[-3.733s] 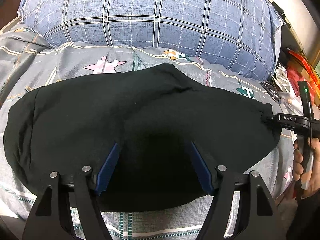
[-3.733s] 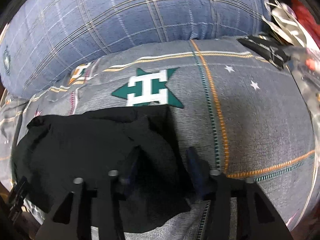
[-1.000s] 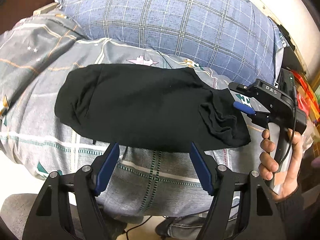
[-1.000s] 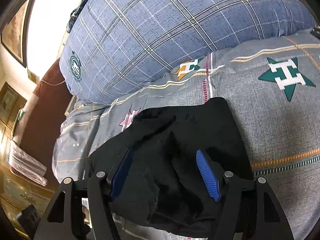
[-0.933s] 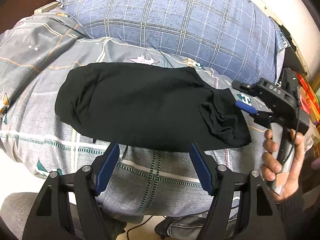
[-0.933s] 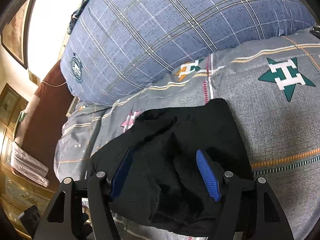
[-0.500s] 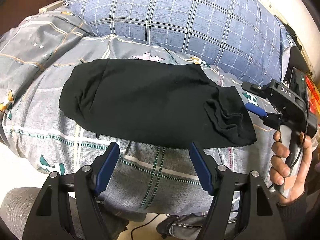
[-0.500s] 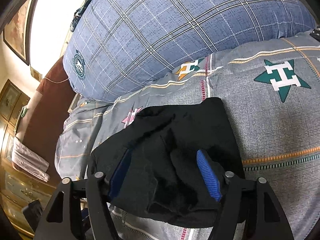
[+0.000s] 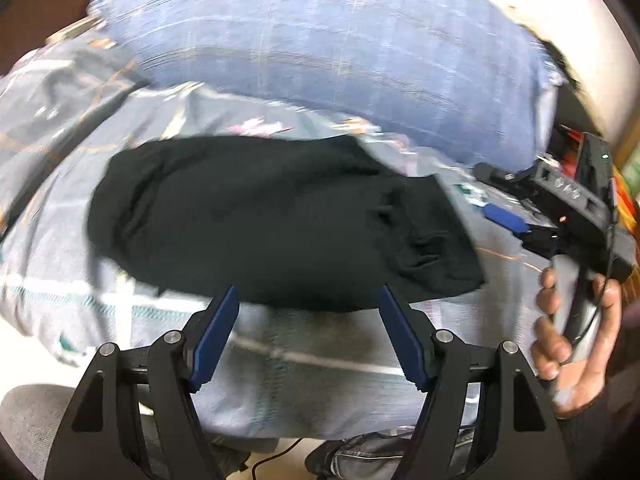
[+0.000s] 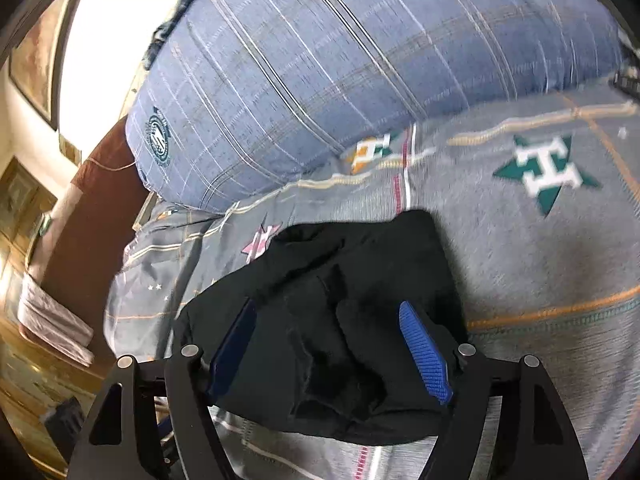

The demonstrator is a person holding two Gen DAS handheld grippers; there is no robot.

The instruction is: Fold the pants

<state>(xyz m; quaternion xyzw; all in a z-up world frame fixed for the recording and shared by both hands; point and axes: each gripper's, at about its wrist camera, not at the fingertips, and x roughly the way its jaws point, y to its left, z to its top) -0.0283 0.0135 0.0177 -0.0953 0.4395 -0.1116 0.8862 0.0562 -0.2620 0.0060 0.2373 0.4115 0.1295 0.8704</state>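
The black pants [image 9: 272, 216] lie in a long folded strip on the grey bedspread [image 9: 320, 380], just in front of the blue plaid pillow [image 9: 340, 52]. They look soft, light and limp, so pinch several layers at the rumpled end. Your left gripper [image 9: 308, 334] and right gripper [image 10: 328, 344] both gape wide, empty.

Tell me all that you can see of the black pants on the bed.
The black pants are soft, matte cloth, folded into a long, flat bundle that lies across the grey patterned bedcover, before the blue plaid pillow. One end is creased and bunched. Both tongs are open; neither is gripping the pants.
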